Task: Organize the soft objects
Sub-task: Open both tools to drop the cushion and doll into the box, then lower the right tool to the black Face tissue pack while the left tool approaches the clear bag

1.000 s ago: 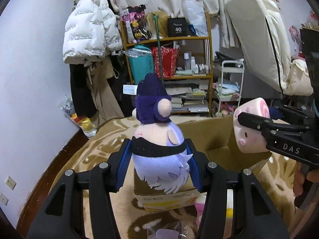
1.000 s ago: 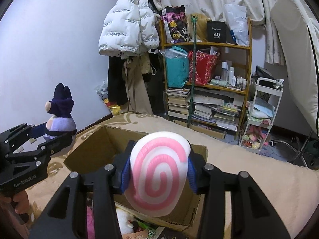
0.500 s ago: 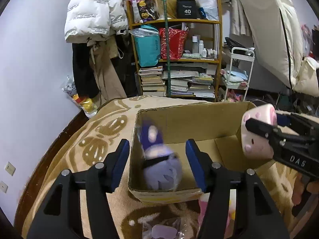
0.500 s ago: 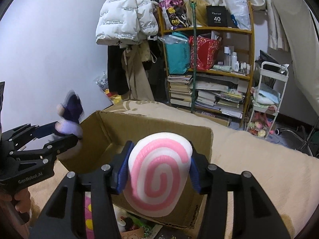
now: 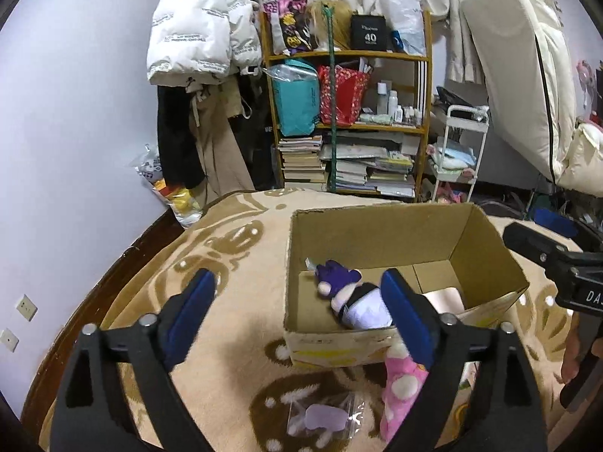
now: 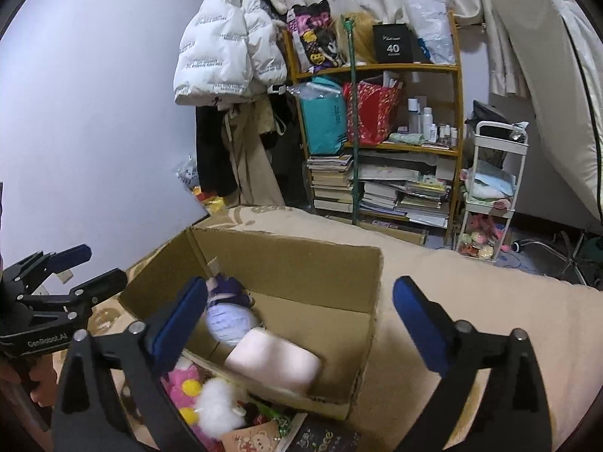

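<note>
Your left hand-held gripper (image 5: 297,303) is spread wide and holds nothing, hanging just outside the near left corner of the cardboard box (image 5: 395,229). Your right hand-held gripper (image 6: 301,310) is likewise wide apart and empty above the box's near edge. Inside the box, the purple plush doll (image 5: 352,299) lies on its side, with the pink swirl cushion (image 6: 273,361) touching it. A pink plush toy (image 5: 401,386) lies on the blanket just outside the box's near wall.

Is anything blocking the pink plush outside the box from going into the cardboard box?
Nothing visible. The pink plush lies on the blanket against the cardboard box front wall; the box top is open, with free floor beside the purple doll and pale roll.
</note>
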